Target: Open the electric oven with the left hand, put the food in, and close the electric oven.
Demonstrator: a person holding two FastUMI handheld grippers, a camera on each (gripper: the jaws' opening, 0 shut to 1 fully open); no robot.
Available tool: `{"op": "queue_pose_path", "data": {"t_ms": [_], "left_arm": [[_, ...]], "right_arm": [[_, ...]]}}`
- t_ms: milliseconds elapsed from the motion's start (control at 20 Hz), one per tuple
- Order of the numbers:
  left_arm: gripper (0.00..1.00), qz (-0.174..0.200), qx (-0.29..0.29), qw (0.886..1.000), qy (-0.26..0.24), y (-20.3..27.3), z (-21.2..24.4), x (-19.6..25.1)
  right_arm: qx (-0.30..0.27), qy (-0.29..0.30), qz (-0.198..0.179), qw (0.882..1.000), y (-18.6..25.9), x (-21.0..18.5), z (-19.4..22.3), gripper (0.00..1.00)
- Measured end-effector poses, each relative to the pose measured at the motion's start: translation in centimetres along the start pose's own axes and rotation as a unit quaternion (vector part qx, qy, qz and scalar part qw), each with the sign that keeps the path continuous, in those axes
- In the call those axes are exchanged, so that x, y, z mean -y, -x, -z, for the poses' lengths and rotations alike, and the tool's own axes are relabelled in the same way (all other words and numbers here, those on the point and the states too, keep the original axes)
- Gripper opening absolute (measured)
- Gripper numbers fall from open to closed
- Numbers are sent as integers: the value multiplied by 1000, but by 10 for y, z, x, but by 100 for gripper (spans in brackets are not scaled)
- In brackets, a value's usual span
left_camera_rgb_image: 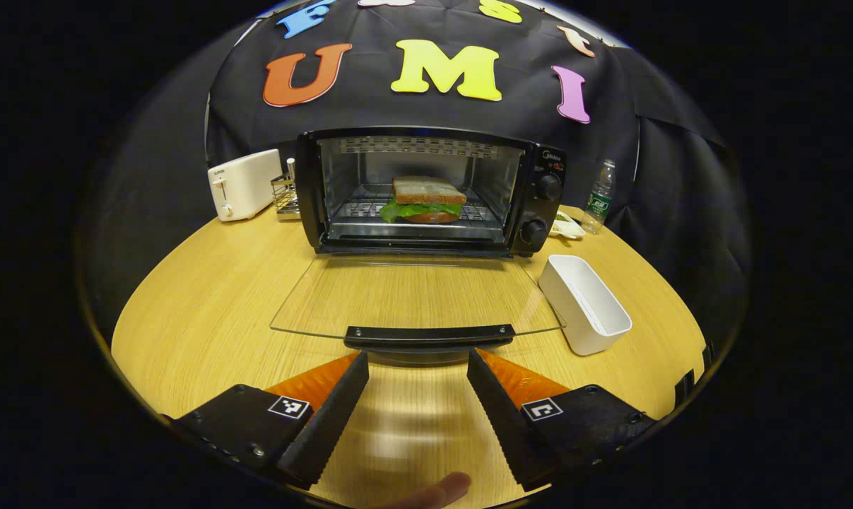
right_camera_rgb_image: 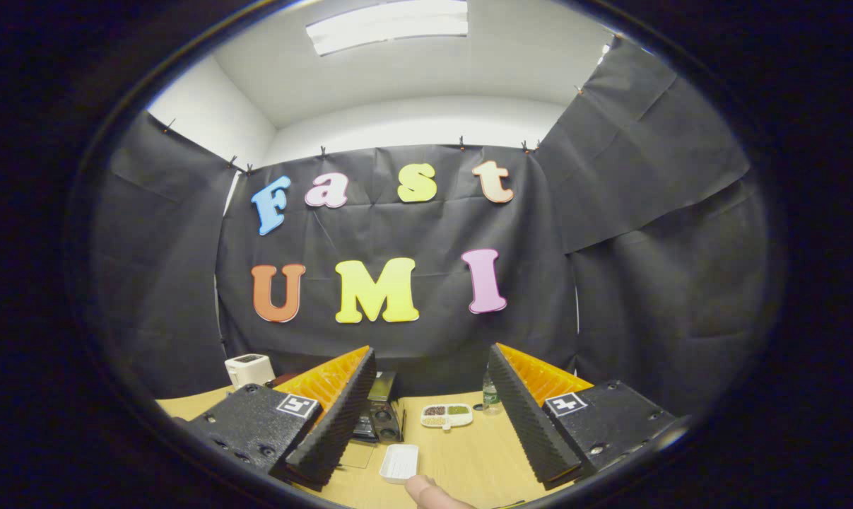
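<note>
The black electric oven [left_camera_rgb_image: 430, 191] stands at the back of the wooden table [left_camera_rgb_image: 207, 311] with its glass door [left_camera_rgb_image: 412, 293] folded down flat. A sandwich [left_camera_rgb_image: 426, 200] with lettuce rests on the rack inside. My left gripper [left_camera_rgb_image: 418, 360] is open just in front of the door's black handle [left_camera_rgb_image: 430, 334], touching nothing. In the right gripper view my right gripper [right_camera_rgb_image: 432, 360] is open and raised, pointing at the booth's wall, with the oven [right_camera_rgb_image: 382, 413] small and partly hidden behind its left finger.
A white rectangular tray [left_camera_rgb_image: 585, 302] lies right of the door, also seen as the tray [right_camera_rgb_image: 400, 463]. A white toaster [left_camera_rgb_image: 244, 184] and a small rack [left_camera_rgb_image: 285, 194] stand left of the oven. A water bottle [left_camera_rgb_image: 599, 196] and a divided dish [right_camera_rgb_image: 446, 416] are at the right.
</note>
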State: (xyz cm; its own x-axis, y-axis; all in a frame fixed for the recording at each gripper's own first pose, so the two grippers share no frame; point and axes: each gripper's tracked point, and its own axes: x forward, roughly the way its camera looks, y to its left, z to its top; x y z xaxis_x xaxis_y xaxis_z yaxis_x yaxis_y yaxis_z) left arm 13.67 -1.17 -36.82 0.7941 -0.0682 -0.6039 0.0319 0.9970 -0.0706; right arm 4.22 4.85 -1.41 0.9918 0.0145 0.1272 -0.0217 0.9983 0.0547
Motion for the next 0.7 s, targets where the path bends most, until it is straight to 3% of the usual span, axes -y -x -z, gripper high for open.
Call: {"op": "queue_pose_path", "data": {"t_ms": [500, 550, 700], "left_arm": [[94, -15, -53, 998, -11, -25, 17, 3], [94, -15, -53, 998, -13, -25, 16, 2], [94, -12, -53, 998, -10, -23, 12, 2]], "right_arm": [[-8, -12, 9, 1000, 1, 28, 15, 100], [-11, -12, 5, 1000, -2, 27, 18, 95], [-19, -3, -1, 1000, -4, 24, 23, 95]]}}
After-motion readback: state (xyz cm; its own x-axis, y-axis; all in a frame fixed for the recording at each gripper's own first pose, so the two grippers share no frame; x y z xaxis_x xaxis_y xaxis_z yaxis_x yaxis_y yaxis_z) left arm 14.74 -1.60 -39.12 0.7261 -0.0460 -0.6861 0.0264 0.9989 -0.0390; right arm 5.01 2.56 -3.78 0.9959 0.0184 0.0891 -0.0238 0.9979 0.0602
